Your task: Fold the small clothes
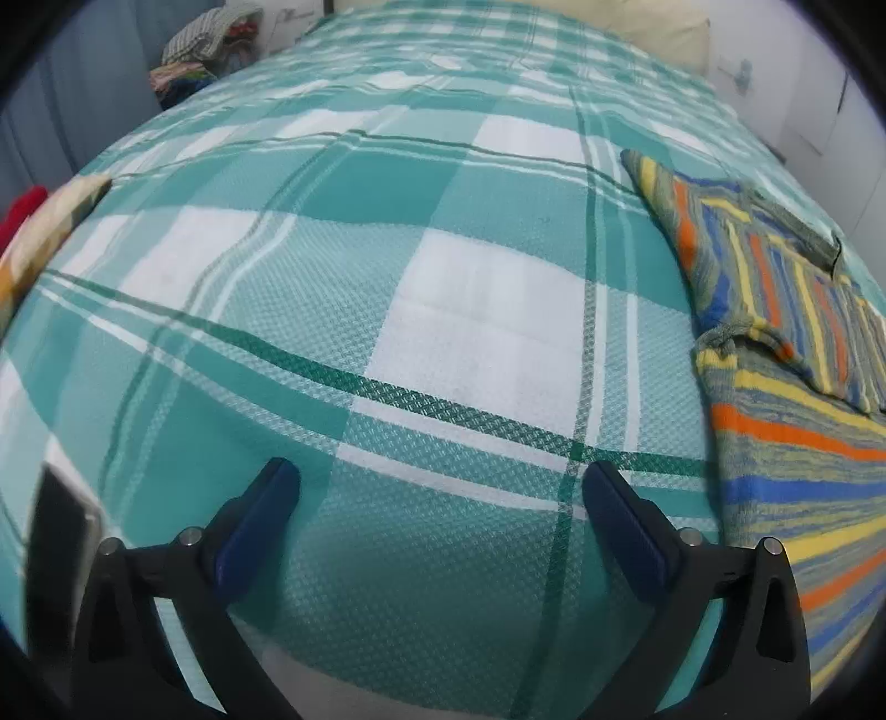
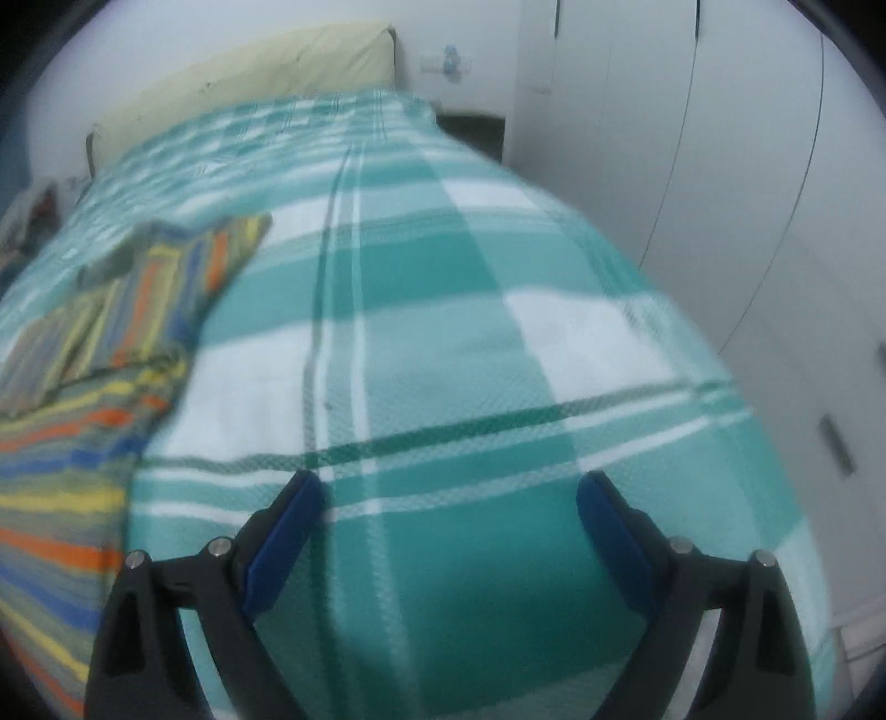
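Note:
A small striped shirt in grey, blue, orange and yellow lies flat on the teal and white checked bedspread, one sleeve folded over its body. In the left wrist view it fills the right edge, to the right of my left gripper, which stands wide open over bare bedspread. In the blurred right wrist view the same shirt lies at the left, and my right gripper hangs wide open over the bedspread to its right. Neither gripper touches the shirt.
A pile of clothes sits beyond the bed's far left corner. Another garment in cream and red lies at the bed's left edge. A pale headboard stands at the far end, and white wardrobe doors run along the bed's right side.

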{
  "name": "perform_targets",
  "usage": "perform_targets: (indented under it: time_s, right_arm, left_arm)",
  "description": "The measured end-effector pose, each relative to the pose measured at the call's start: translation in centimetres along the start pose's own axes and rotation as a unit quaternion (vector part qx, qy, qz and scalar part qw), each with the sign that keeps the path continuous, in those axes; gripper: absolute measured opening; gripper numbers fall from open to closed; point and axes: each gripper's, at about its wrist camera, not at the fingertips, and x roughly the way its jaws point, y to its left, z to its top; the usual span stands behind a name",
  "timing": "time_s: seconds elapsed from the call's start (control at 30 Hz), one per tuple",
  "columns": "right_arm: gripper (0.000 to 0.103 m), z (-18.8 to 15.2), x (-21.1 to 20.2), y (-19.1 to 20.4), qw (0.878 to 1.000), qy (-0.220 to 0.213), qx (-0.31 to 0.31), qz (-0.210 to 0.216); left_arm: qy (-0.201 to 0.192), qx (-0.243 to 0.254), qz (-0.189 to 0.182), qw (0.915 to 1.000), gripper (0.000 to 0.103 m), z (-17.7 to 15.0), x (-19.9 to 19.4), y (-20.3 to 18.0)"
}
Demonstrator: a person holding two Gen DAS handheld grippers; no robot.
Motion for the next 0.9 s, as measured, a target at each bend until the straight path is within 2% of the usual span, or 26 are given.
perform_targets:
  time_s: [0.13, 0.4, 0.9]
  right_arm:
    - [0.103, -0.2, 0.6, -0.8, 1.0, 0.004, 0.012, 0.024]
    - [0.103, -0.4, 1.1, 0.0, 1.0, 0.006, 0.004, 0.016]
    - [0.103, -0.3, 1.2, 0.1, 1.0, 0.006, 0.003, 0.014]
  left_arm:
    - [-0.008, 0.0, 0.012, 0.9999, 0.103, -0.2, -0.3, -0.3]
    - [-0.023, 0.009, 0.023, 0.9994, 0.103, -0.7, -0.5, -0.7]
    - [-0.022, 0.008, 0.021, 0.9995, 0.103, -0.4, -0.4, -0.5]
